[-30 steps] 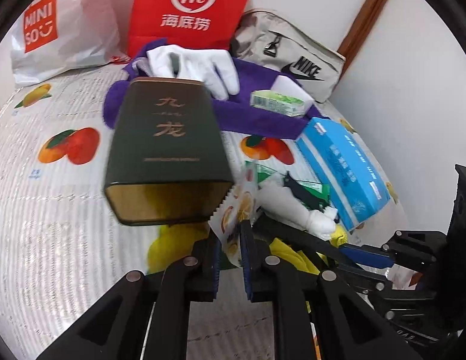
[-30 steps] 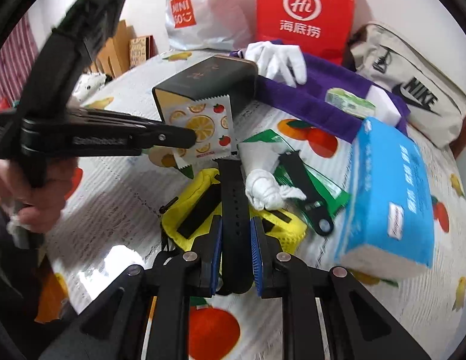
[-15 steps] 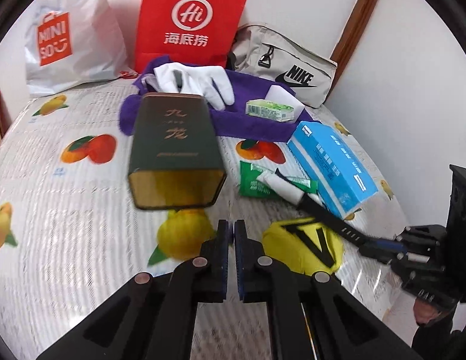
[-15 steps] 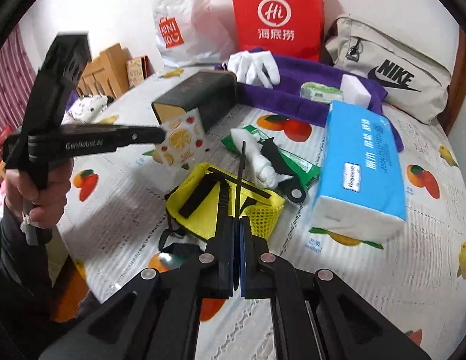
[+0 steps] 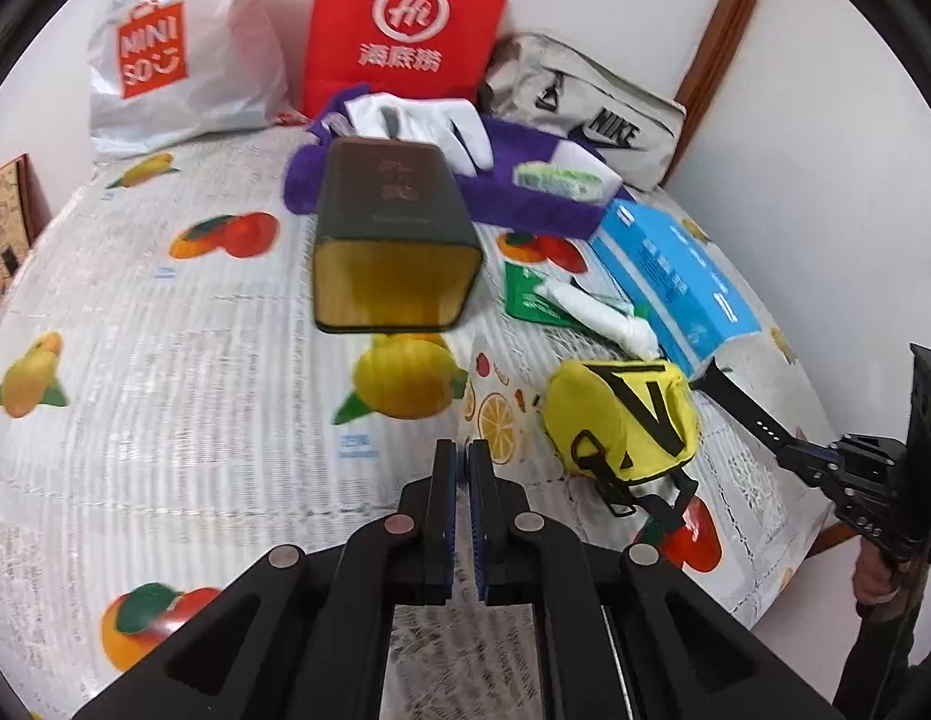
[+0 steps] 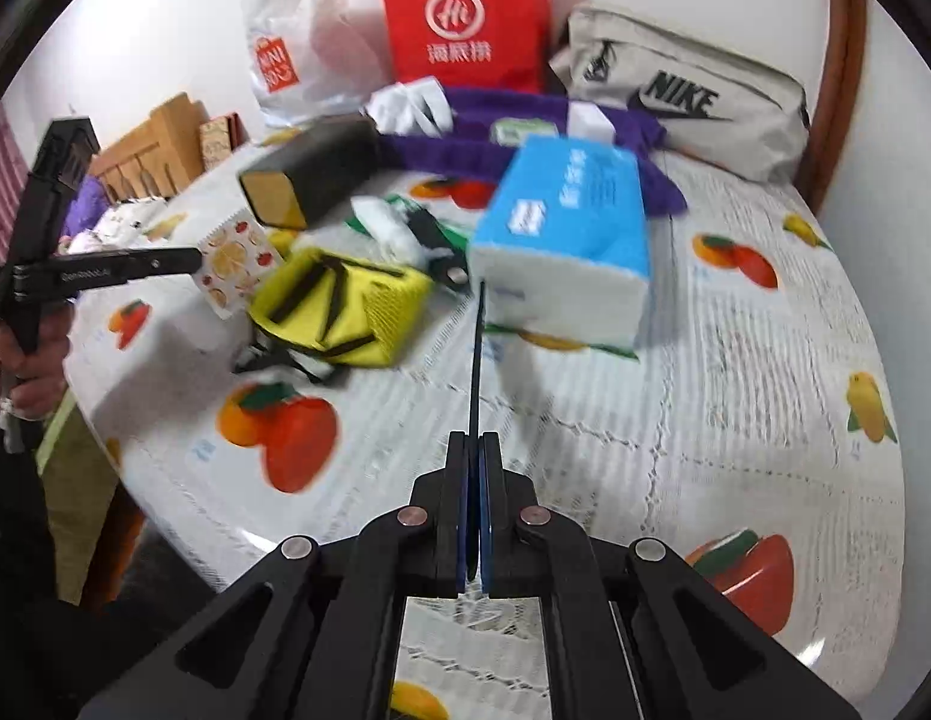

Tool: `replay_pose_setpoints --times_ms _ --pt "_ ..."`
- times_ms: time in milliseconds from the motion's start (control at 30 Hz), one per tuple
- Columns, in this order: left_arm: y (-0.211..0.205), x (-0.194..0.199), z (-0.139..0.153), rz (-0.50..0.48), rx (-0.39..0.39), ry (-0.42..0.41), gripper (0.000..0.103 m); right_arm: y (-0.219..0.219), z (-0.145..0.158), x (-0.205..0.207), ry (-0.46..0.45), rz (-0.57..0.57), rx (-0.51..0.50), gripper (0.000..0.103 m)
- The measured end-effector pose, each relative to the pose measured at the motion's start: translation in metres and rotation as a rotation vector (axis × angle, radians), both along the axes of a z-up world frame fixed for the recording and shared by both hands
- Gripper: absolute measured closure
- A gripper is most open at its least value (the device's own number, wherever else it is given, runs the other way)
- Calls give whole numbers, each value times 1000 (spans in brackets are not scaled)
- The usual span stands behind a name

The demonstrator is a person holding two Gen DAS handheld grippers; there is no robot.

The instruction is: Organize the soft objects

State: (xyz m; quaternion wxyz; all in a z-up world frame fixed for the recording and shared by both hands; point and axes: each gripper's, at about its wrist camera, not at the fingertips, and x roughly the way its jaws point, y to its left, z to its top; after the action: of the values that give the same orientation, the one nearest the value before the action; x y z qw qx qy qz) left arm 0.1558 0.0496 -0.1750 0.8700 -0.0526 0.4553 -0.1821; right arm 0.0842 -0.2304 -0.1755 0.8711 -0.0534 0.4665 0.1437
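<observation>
The left gripper (image 5: pixel 464 456) pinches a fruit-print packet (image 6: pixel 231 267) edge-on between closed jaws, held above the fruit-print tablecloth (image 5: pixel 165 360). The right gripper (image 6: pixel 476 450) clamps a black strap (image 6: pixel 476 354), lifted clear of the cloth. Between them lies the yellow pouch (image 5: pixel 624 420), just near of the blue tissue pack (image 6: pixel 564 228) and right of the dark tin (image 5: pixel 393 240).

white plastic bag (image 5: pixel 183 60) says MINISO in the orange square, grey pouch (image 6: pixel 687 93) has NIKE plus the swoosh, red bag (image 5: pixel 408 24) has a Hi logo over Chinese characters, rest is too blurry
</observation>
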Motion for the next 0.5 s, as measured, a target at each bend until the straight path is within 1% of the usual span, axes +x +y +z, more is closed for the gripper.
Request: replay_pose_setpoints --times_ms 133,167,200,267,400,467,500 --pt "-12 4 -4 -30 11 11 98 -3 -14 6 25 2 28 100" --pt "-15 5 -5 -36 11 16 96 -1 -16 7 27 4 29 100" --pt "-17 7 -7 -44 12 24 93 0 -18 10 31 6 27 100" --pt "-22 10 -9 -44 29 29 70 3 -23 15 36 13 30 99" --pt "-30 16 -12 -61 10 40 63 10 -29 27 44 19 36 99" --pt "-33 21 -16 -66 -6 54 57 13 -31 33 42 18 41 99" --pt "-35 24 -18 -61 -4 66 57 14 -31 34 40 20 41 99"
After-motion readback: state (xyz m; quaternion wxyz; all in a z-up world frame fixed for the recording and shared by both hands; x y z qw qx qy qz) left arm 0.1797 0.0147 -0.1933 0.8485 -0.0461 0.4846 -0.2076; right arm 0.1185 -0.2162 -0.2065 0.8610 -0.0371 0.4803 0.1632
